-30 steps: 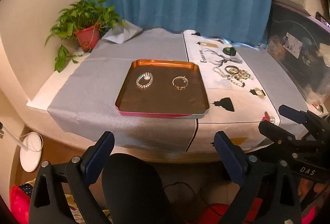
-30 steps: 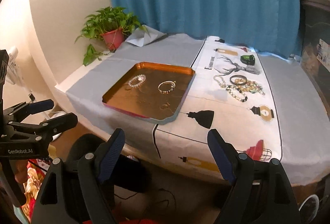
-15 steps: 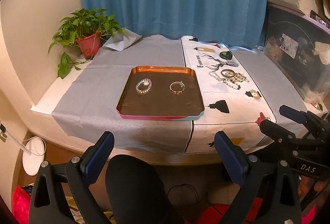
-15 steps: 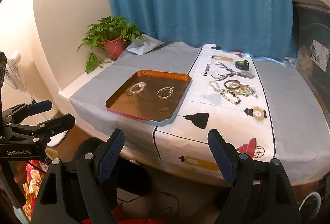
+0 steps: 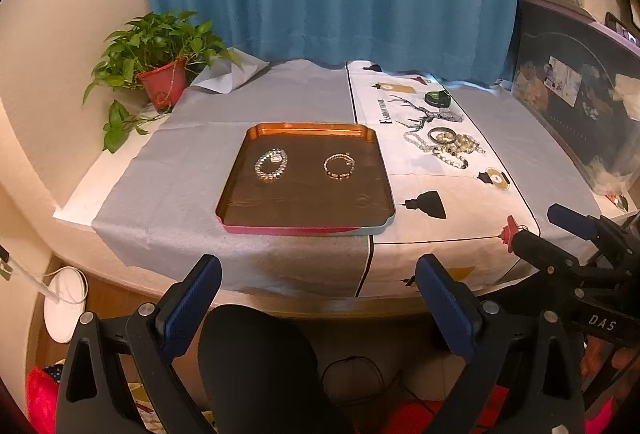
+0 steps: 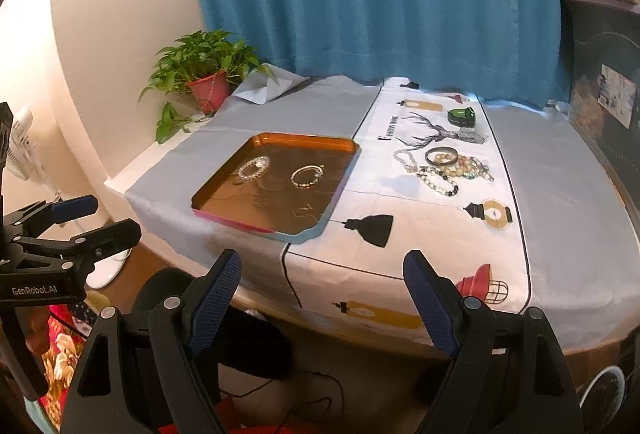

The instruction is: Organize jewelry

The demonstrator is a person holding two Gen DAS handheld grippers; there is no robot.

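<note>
Left hand-held gripper (image 5: pixel 318 298): jaws apart, nothing between the pads, held off the near edge of the table (image 5: pixel 168 178) and short of it. Right hand-held gripper (image 6: pixel 322 290): likewise spread wide and empty, also short of the table edge, pointing toward the white printed runner (image 6: pixel 420 234).

Copper tray (image 5: pixel 304 222) sits on the grey cloth near the table's front. Two pieces lie in it, well apart: a pale beaded bracelet (image 5: pixel 272 164) on the left, a thinner gold-toned bracelet (image 5: pixel 339 167) on the right. The front half of the tray is bare.

Unsorted heap of jewelry (image 6: pixel 444 168) lies on the runner, right of the tray: a bangle, strands of pearl-like and mixed beads, tangled together. A small green item (image 6: pixel 461 115) sits farther back.

Judgement: task early, two pieces placed, most of the heap left. Neither gripper is near a piece.
</note>
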